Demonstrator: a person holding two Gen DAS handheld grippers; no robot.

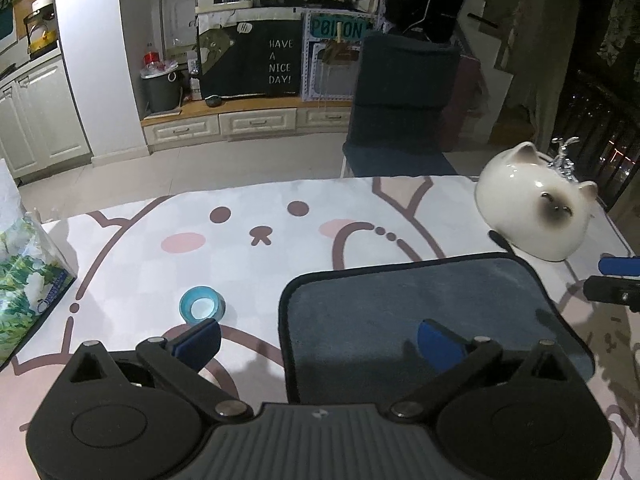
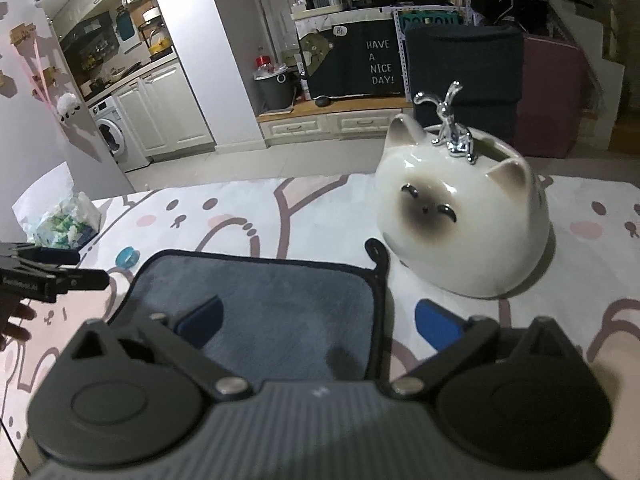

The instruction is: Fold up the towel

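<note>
Nearest in the left wrist view, left gripper [image 1: 318, 338] spread wide with nothing between the fingers, one blue pad over the cartoon-printed bench [image 1: 248, 240] cover, the other over the towel [image 1: 424, 300]. Same story in the right wrist view: right gripper [image 2: 318, 322] wide open and empty, straddling the towel's right-hand edge, left pad above the cloth, right pad above the bare cover. Grey-blue towel with dark piping lying flat on the bench just ahead of both tools, at about 1 o'clock from the left one and 11 o'clock from the right one, a small hanging loop [image 2: 376, 250] curling off its far right corner. Probably light, soft and floppy, with a plush nap unlikely to slip: best pinched at the piped hem near the two close corners, one per side, then lifted together to stop sagging in the middle. Small blue tape roll [image 1: 202, 304] at 11 o'clock of the left gripper, clear of the cloth. Floral tissue pack [image 1: 24, 280] farther out at 9 o'clock. Glossy ceramic cat bowl [image 2: 464, 216] at 1 o'clock of the right gripper, just beyond the loop corner, a silver figurine [image 2: 452, 128] behind its rim: fragile-looking, worth avoiding when swinging the far edge.
</note>
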